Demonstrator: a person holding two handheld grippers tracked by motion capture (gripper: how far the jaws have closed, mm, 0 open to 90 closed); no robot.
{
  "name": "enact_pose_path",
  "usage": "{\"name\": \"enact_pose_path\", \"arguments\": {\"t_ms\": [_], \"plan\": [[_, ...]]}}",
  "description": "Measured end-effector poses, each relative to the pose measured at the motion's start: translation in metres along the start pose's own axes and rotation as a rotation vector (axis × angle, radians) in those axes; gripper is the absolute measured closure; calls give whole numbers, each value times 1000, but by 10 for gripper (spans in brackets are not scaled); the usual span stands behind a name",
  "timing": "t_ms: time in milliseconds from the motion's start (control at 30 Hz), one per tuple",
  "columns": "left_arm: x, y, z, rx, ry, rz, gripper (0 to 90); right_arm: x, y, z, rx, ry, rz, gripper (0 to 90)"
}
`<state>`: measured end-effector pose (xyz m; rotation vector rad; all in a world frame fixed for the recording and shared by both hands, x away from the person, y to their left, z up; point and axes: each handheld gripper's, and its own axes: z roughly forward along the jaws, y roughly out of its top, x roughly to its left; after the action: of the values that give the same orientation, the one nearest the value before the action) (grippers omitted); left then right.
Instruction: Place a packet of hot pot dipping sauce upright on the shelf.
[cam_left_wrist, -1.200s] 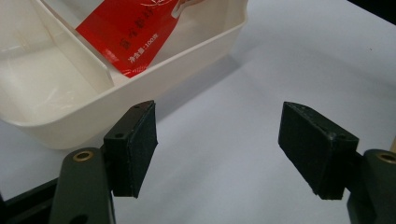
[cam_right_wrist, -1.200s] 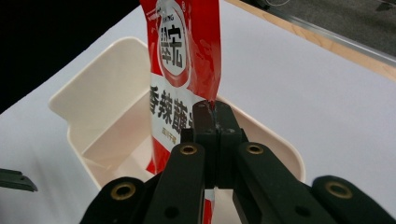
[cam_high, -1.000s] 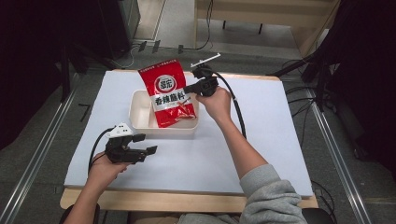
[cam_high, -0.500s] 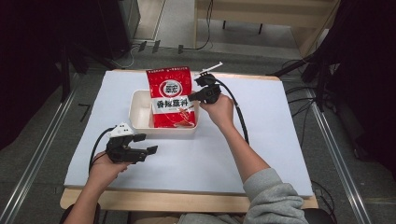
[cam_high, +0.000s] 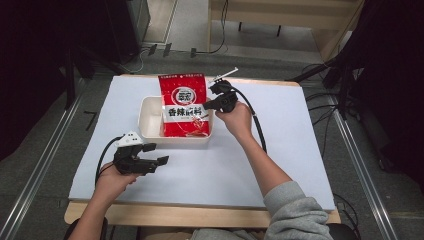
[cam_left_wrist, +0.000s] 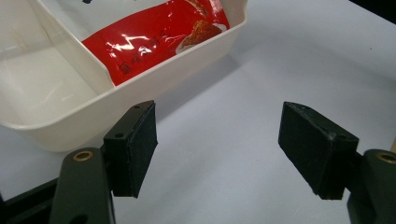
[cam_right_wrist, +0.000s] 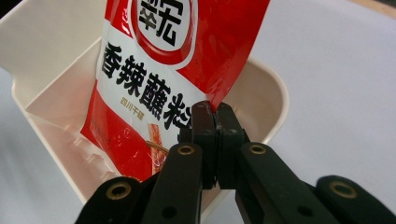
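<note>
Container: a white tray (cam_high: 150, 112) stands on the worktop (cam_high: 300, 150), towards its far middle; shallow, rounded corners, pale walls.
Tray contents: one red packet (cam_high: 184, 107) with a white band of dark characters and a round emblem near its top; its lower part lies inside the tray, its upper part leans out past the far rim.
Tray interior: in the left gripper view a ridge seems to split the floor into two bays, with the packet in the farther one and the nearer one bare; the angle is too steep to be sure it is a true divider.
Right hand-held gripper (cam_right_wrist: 215, 114): jaws pressed together on the packet's right edge, the foil pinched between the pads, above the tray's right wall.
Left hand-held gripper (cam_left_wrist: 219, 140): jaws spread wide with nothing between them, low over bare worktop just in front of the tray's near wall, not touching it.
Packet surface: glossy, creased near the bottom, a food picture at the lower end.
</note>
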<state>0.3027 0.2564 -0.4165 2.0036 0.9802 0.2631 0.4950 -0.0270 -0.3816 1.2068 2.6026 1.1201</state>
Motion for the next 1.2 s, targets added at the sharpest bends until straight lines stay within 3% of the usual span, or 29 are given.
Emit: {"name": "enact_pose_path", "arguments": {"t_ms": [200, 400, 633, 800, 1200], "plan": [[0, 0, 0, -1, 2, 1, 292, -1, 0, -7, -3, -15, 6, 888], [0, 1, 2, 8, -4, -3, 291, -10, 0, -26, -71, 15, 29, 824], [0, 1, 2, 6, -3, -5, 291, -11, -7, -39, -66, 39, -13, 659], [0, 1, 1, 8, 2, -6, 291, -9, -17, -47, -90, 43, -15, 629], [1, 2, 2, 8, -1, -4, 291, -6, -59, -77, -123, 61, -81, 494]]}}
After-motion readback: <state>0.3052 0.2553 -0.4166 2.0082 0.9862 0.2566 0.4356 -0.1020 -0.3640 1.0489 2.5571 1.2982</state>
